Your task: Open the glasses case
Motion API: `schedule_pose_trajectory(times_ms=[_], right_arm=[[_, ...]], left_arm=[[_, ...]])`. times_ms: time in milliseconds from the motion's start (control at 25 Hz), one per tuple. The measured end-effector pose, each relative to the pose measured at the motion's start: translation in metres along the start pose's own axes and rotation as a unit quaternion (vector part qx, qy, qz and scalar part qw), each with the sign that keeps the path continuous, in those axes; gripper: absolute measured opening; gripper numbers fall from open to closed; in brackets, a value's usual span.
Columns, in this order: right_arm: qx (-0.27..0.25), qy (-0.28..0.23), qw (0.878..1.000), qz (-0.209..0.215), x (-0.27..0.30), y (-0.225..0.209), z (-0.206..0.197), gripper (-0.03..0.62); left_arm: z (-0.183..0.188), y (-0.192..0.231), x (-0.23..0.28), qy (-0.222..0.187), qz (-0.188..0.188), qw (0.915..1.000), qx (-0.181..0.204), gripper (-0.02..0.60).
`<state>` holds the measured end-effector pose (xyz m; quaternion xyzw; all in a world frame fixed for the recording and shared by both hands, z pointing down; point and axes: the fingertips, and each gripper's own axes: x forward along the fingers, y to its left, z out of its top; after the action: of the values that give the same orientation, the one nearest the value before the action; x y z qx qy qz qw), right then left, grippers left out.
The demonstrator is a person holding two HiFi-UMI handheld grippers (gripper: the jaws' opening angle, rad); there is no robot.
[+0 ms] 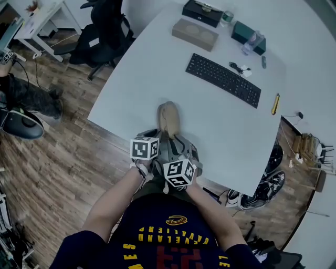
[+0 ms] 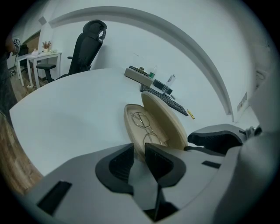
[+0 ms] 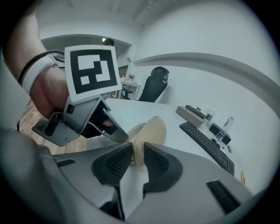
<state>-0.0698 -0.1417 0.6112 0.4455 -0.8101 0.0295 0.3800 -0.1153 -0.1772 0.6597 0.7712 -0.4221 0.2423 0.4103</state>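
Note:
A beige glasses case [image 1: 169,120] lies open on the white table [image 1: 131,89], close to its near edge. In the left gripper view its base [image 2: 132,127] holds thin wire glasses [image 2: 146,127], and the lid [image 2: 165,120] stands raised on the right. My left gripper [image 2: 140,154] has the near end of the base pinched between its pads. My right gripper [image 3: 138,159] is closed on the lower edge of the lid [image 3: 151,133]. In the head view both grippers, left [image 1: 160,138] and right [image 1: 176,142], sit side by side at the case's near end.
A black keyboard [image 1: 223,80] lies further back, with a yellow pen [image 1: 275,104] to its right. A cardboard box [image 1: 195,34], a black box [image 1: 202,12] and a teal box [image 1: 248,32] line the far edge. An office chair [image 1: 105,31] stands left of the table.

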Motion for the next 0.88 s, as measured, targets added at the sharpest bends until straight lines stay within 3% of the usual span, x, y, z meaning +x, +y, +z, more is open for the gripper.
schedule_pose_trajectory(times_ms=[480,880], right_arm=[[0.153,-0.004,0.988,0.015,-0.016,-0.042,-0.020,0.057],[0.227,-0.008,0.973,0.025,-0.012,-0.065,-0.048,0.052]], left_arm=[[0.000,0.000,0.000,0.001,0.019,0.9997,0.014,0.092],[0.000,-0.001,0.003,-0.004,0.032,0.9994,0.012,0.092]])
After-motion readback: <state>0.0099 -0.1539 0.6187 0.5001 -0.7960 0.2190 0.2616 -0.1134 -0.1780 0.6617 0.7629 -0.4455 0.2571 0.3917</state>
